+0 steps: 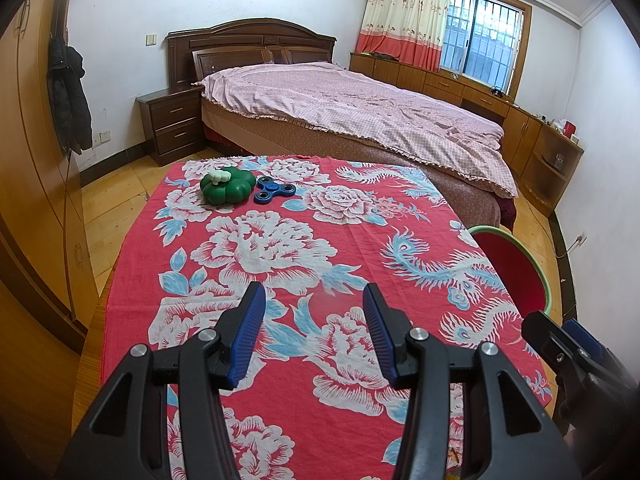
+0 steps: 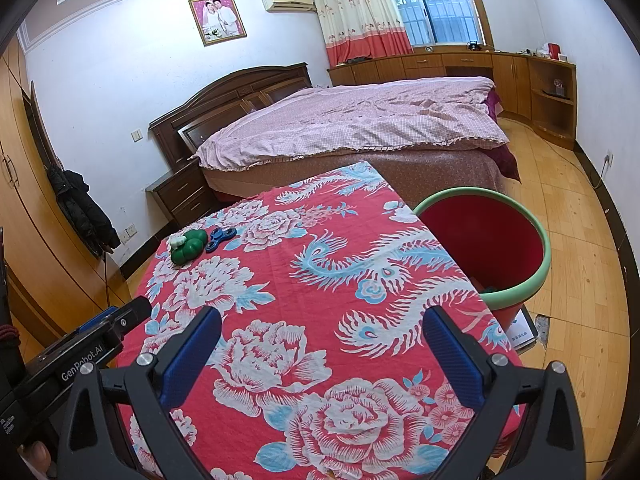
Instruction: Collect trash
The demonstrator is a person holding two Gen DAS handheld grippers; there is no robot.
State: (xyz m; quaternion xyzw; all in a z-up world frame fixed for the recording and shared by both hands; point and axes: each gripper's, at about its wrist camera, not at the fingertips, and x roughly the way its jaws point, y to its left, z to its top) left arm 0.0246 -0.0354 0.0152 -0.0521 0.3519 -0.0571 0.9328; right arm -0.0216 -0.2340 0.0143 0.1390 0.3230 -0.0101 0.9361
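a bed [image 1: 360, 116] with a pink checked cover fills the far half of the room, its dark wooden headboard against the white wall. in front of it stands a table under a red floral cloth [image 1: 304, 256], printed with white peonies and pale blue phoenixes. just beside the table's right edge, on the wooden floor, sits a red bin with a green rim [image 2: 516, 204]; something dark lies at its bottom, too hidden to name. the left gripper [image 1: 314, 312] hangs over the near part of the cloth with its blue-padded jaws spread apart and nothing between them. the right gripper [image 2: 322, 344] is beside it, jaws spread wider, also holding nothing. at the far left corner of the table lies a green clover-shaped toy [image 1: 226, 190] with a small pale piece on top, and a blue fidget spinner [image 1: 276, 191] lies just beside it on its right, well apart from both grippers.
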